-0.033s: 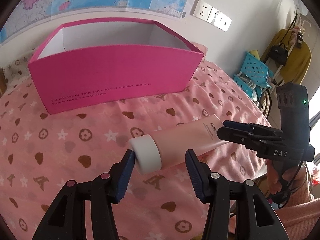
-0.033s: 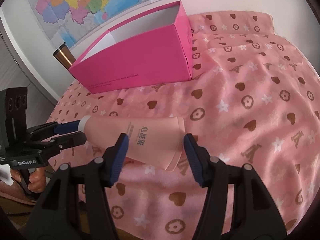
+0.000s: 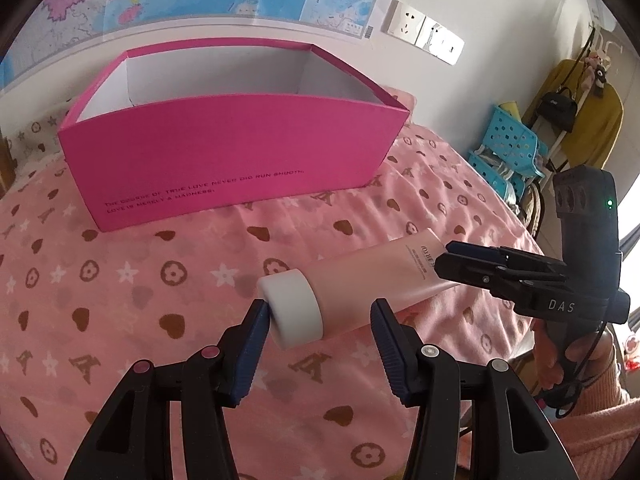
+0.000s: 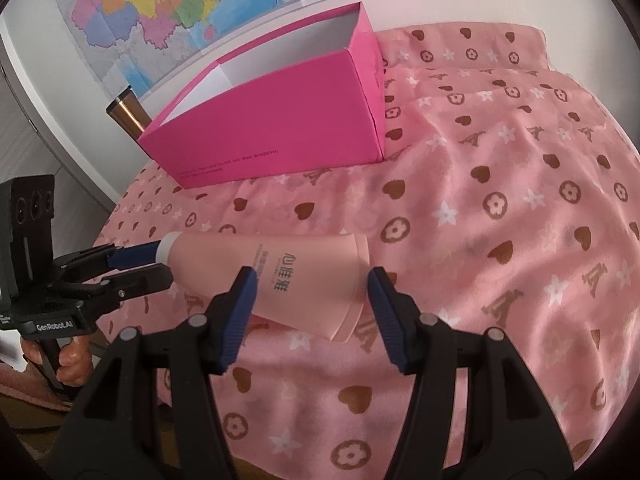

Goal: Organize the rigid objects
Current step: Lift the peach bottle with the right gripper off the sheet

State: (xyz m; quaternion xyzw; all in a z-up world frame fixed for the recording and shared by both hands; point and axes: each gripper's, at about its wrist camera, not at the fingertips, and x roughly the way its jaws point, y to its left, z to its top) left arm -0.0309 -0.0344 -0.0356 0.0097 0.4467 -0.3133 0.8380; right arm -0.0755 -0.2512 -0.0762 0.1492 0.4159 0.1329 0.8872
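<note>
Nothing has moved since the earlier frame: both tongs and the tube sit exactly as they did. Nearest the left camera, the left tongs (image 3: 318,322) stand spread around the white cylindrical cap of the pink tube (image 3: 372,284); the left ribbed blue pad sits right at the cap's edge, the right pad stands clear of it. From the other side, the right tongs (image 4: 308,292) are likewise spread, straddling the tube's broad flat crimped end, and whether the pads touch it cannot be told. The tube (image 4: 288,270) is smooth matte plastic, tapering from the wide crimp to the round cap, and lies on its side on the pink cloth (image 4: 500,240) printed with brown hearts, flowers and white stars. Its long axis runs from one pair of tongs to the other, cap toward the left, crimp toward the right. Farther back on the cloth stands an open magenta cardboard box (image 3: 228,152), rectangular, white inside, with a line of dark print along its front. Behind it a coloured map (image 4: 180,4) hangs on the white wall.
</note>
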